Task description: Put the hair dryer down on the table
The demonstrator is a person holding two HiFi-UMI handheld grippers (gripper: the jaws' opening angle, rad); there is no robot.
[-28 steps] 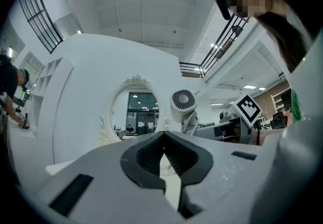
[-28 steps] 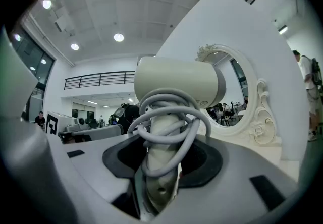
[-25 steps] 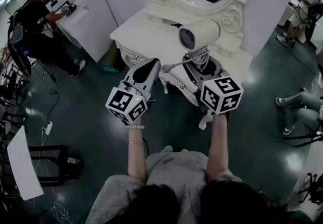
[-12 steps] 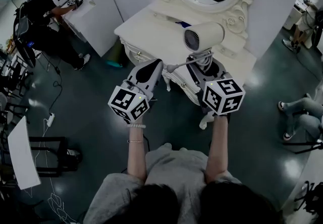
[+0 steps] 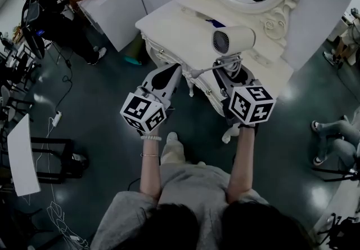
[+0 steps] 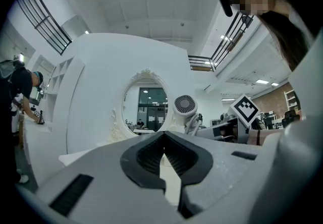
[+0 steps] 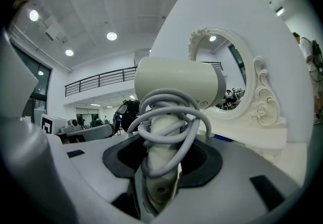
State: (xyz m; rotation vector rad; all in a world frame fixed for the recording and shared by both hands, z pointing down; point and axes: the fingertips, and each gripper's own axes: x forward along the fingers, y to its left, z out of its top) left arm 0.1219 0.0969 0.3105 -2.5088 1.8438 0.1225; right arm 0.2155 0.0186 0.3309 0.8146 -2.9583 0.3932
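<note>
Right gripper (image 7: 160, 167) clamps the hair dryer (image 7: 179, 84) — handle mostly hidden under cord (image 7: 194, 127).

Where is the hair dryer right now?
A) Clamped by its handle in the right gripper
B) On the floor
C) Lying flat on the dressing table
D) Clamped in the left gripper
A: the right gripper view shows the right gripper shut on the cord-wrapped handle of the hair dryer, barrel upward, while the left gripper is shut on nothing.
</note>
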